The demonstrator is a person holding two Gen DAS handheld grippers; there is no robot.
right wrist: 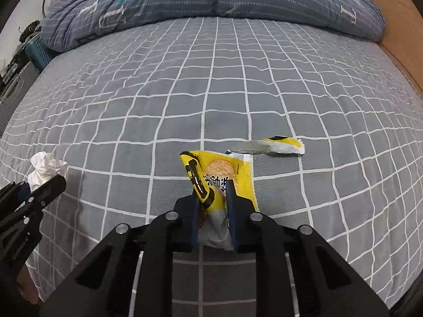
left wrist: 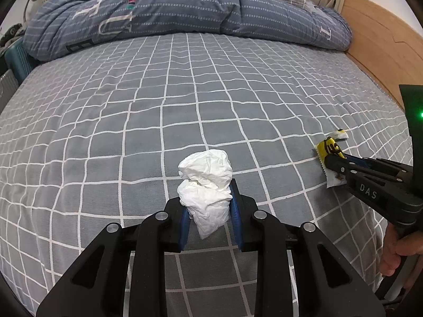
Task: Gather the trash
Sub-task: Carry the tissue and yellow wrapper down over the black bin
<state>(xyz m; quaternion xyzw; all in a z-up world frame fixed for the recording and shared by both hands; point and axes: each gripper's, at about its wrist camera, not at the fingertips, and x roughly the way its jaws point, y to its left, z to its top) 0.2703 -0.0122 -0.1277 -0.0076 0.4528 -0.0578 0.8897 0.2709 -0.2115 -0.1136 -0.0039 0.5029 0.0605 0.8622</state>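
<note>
Left gripper (left wrist: 208, 200), seen along its own fingers: the blue pads were clamped on a crumpled white tissue (left wrist: 206, 182), which bulged above the fingertips over the grey checked bedsheet (left wrist: 158, 100). Right gripper (right wrist: 212, 200): jaws pressed shut on a yellow snack wrapper (right wrist: 222, 174), its printed face turned upward, its lower edge pinched between the pads. A torn yellow wrapper strip (right wrist: 280, 146) lay flat on the sheet just beyond and to the right of the held wrapper, apart from it. A folded blue-grey quilt (left wrist: 185, 10) lay across the far end of the bed, beside a wooden bed frame (left wrist: 383, 39).
</note>
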